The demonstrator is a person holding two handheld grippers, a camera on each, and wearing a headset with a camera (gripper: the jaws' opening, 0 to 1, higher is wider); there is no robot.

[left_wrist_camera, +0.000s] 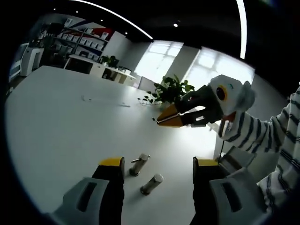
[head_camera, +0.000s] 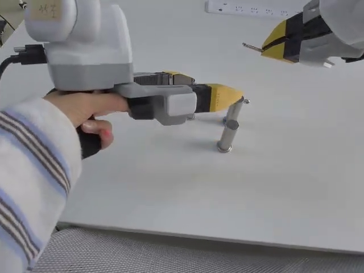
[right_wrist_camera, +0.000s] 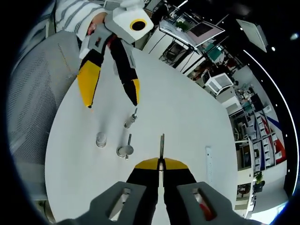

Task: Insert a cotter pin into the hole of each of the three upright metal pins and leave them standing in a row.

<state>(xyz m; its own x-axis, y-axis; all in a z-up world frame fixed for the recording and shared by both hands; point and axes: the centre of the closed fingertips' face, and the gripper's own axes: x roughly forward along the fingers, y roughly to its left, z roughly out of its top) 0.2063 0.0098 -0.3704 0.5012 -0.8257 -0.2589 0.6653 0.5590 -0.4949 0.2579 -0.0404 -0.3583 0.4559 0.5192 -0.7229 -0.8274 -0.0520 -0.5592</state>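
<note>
A white desk [head_camera: 284,170] is seen from above, with three short metal pins standing on it close together.

In the right gripper view, the nearest metal pin [right_wrist_camera: 101,139] is seen end-on with a bare top. The middle metal pin [right_wrist_camera: 125,151] has a thin wire piece across its head. The far metal pin [right_wrist_camera: 131,119] also carries a small piece at its top. What these two pieces are is too small to be made out with certainty.

The left claw [head_camera: 224,96] is held low over the desk by a hand [head_camera: 85,111] in a striped sleeve [head_camera: 28,187]. Its yellow-tipped jaws are spread wide apart and nothing is gripped between them. In the left gripper view, two of the pins are framed between these jaws. In the head view, the tips are just beside the top of one pin; whether they touch it cannot be told.

The right claw [head_camera: 274,44] is raised above the desk, well apart from the pins. Its jaws are closed tight on a cotter pin [head_camera: 251,48], which is held by one end so that the rest juts out past the tips.

A white power strip [head_camera: 250,7] lies at the far edge of the desk. A leafy plant [left_wrist_camera: 171,91] is seen beyond the desk in the left gripper view.
</note>
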